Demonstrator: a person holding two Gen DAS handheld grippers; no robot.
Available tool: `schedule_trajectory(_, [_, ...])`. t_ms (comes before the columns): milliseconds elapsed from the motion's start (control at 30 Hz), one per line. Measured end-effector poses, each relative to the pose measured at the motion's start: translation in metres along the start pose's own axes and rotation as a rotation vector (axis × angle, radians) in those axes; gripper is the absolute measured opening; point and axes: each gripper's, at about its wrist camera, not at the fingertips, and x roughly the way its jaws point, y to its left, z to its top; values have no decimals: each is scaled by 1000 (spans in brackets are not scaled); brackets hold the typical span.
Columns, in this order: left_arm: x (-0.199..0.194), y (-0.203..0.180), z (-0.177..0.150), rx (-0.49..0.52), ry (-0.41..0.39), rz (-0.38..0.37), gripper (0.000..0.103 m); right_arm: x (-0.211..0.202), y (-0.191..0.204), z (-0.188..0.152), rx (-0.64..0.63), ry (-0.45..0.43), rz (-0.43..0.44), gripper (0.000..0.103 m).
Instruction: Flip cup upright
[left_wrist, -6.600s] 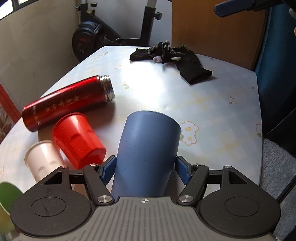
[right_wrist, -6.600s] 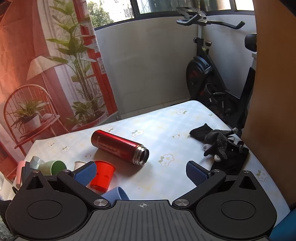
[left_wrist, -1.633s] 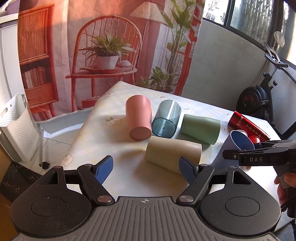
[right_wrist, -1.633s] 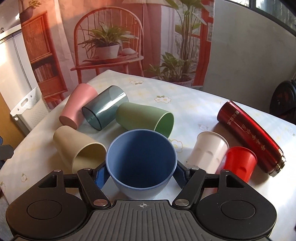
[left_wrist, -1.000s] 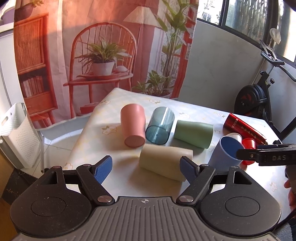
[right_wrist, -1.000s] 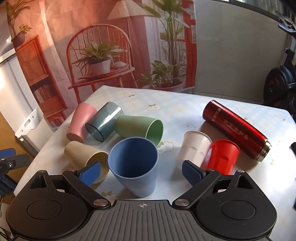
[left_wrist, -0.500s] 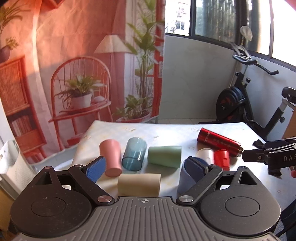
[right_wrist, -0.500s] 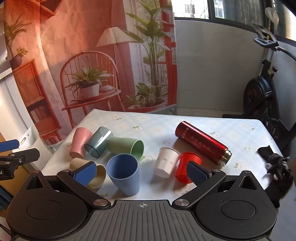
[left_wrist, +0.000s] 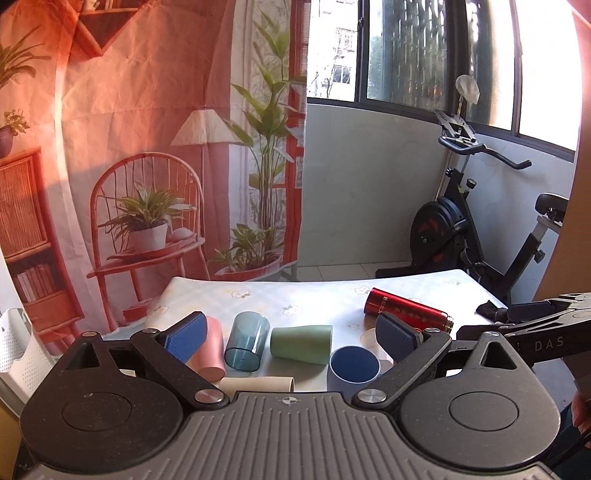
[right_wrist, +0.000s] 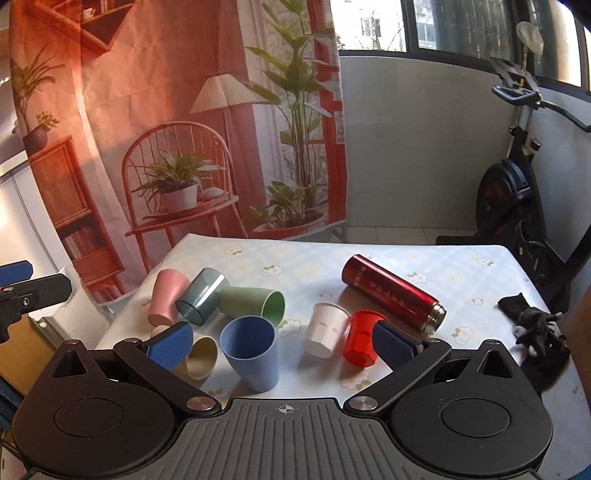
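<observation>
We see the blue cup (right_wrist: 249, 356) standing mouth-up on the flowered tablecloth (right_wrist: 388, 266), its long axis near vertical, so we judge the flip done for this one. It sits just ahead of and below our right gripper (right_wrist: 282, 341), slightly toward its left finger, and nothing touches it. That gripper hangs above the table's near edge, pitched forward and level, its blue pads (right_wrist: 171, 345) spread wide with nothing between them. Our left gripper (left_wrist: 291, 332) is likewise wide apart and empty, raised and looking across the table from the other side; from there the blue cup (left_wrist: 355, 364) shows as an open round mouth close by its right finger. The right gripper looks nearer to it, though fisheye distortion makes that hard to be sure of. Around it lie the cups not yet righted: the beige cup (right_wrist: 201, 356) just beside it, the green cup (right_wrist: 255, 304), the smoky transparent cup (right_wrist: 201, 291) and the pink cup (right_wrist: 166, 295) behind. The white cup (right_wrist: 327, 334) and the red cup (right_wrist: 362, 341) stand tilted against each other near the red thermos (right_wrist: 391, 293), which lies on its side. If another cup is next, we reckon the beige one is closest to either gripper.
</observation>
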Motion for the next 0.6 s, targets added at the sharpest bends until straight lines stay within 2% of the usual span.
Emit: schedule_trajectory(600, [4,5,2,-24,9,-11,99,2,0,1,0,4,3,103])
